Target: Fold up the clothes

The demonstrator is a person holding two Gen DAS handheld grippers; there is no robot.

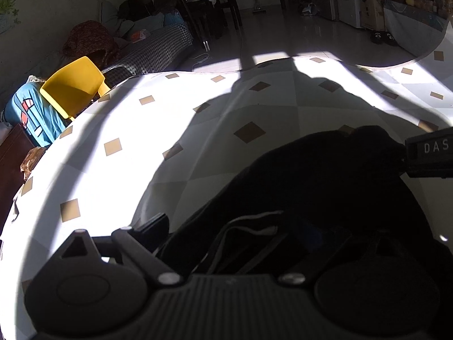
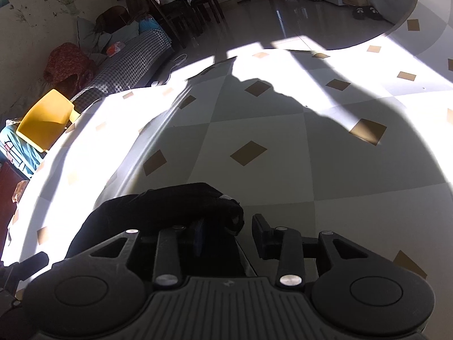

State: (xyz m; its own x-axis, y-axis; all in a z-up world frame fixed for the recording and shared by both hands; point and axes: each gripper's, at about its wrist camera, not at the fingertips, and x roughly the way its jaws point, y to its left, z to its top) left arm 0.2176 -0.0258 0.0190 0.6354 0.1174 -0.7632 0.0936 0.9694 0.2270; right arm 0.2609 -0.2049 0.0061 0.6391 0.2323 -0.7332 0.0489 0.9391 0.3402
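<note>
From the left wrist camera, a black garment (image 1: pixel 325 187) lies bunched on the round table (image 1: pixel 113 107), whose cloth is white and grey check with small tan squares. The left gripper (image 1: pixel 254 226) hangs over the near end of it with its jaws spread wide; only the left finger (image 1: pixel 155 223) shows clearly, resting beside the fabric, the other lost in the dark cloth, and nothing looks pinched. The right gripper (image 1: pixel 430 153) pokes in from the right edge, up against the far end of the garment. A yellow chair (image 1: pixel 73 85) stands tight against the table's far left rim, with a blue cloth (image 1: pixel 36 113) behind it and a checked sofa (image 1: pixel 153 48) further back. Hard sunlight and long shadows cross the tabletop.

From the right wrist camera, the garment's rolled end (image 2: pixel 175 204) lies between the jaws, which stand partly apart. The right finger (image 2: pixel 260 226) sits clear of the cloth; the left is buried in shadow, so I cannot tell whether it presses.
</note>
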